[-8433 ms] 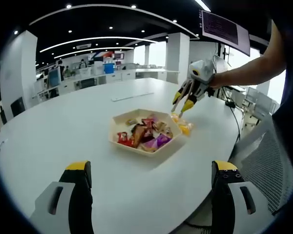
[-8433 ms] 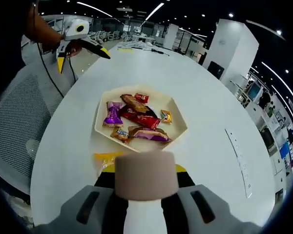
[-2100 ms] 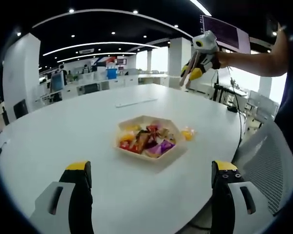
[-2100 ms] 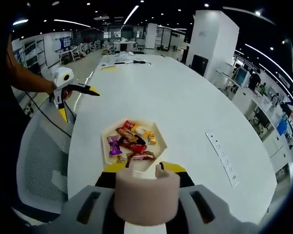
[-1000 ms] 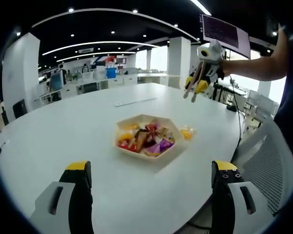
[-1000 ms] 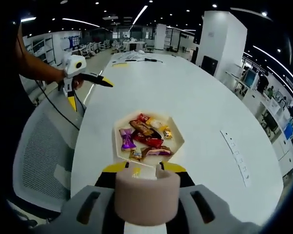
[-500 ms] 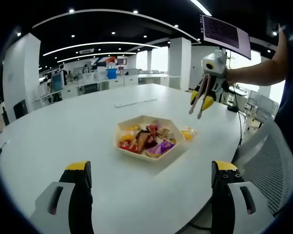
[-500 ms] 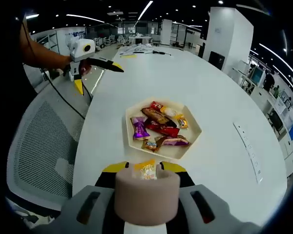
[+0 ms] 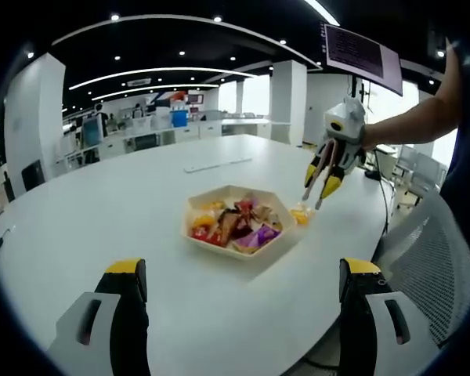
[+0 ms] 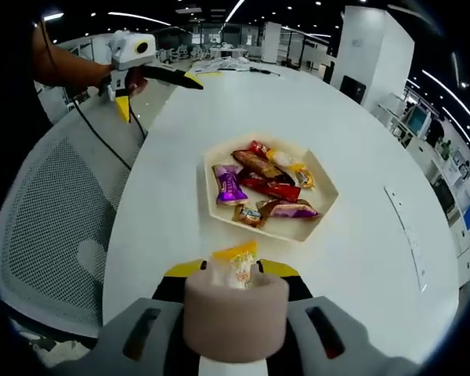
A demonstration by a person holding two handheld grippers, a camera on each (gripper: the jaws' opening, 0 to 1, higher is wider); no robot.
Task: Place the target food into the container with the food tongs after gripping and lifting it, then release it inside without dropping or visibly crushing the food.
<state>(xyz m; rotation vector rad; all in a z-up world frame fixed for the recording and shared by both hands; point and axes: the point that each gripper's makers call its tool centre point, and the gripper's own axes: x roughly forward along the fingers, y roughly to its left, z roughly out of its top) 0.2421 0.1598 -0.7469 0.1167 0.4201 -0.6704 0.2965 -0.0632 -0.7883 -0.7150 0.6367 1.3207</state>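
right gripper view puts the yellow wrapped snack (image 10: 235,265) at lower centre, lying on the white table (image 10: 360,258) just past the tips of the tongs (image 10: 233,276), outside the hexagonal tray (image 10: 317,223) of wrapped sweets that sits above it in the frame. whether the right gripper (image 10: 233,313) is pressing the tongs shut i cannot tell; a round part hides the tips.

in the left gripper view the left gripper (image 9: 239,313) at the bottom stands spread wide and empty, and the right gripper (image 9: 323,174) hangs over the snack (image 9: 299,213) at right of centre.

likely risks: a slippery wrapper sliding out mid-lift, a hard squeeze crushing it, or the tips nudging it toward the nearby table edge.

the tabletop is smooth and bare. a mesh chair (image 10: 47,235) fills the left; an open-plan office with ceiling lights lies beyond.
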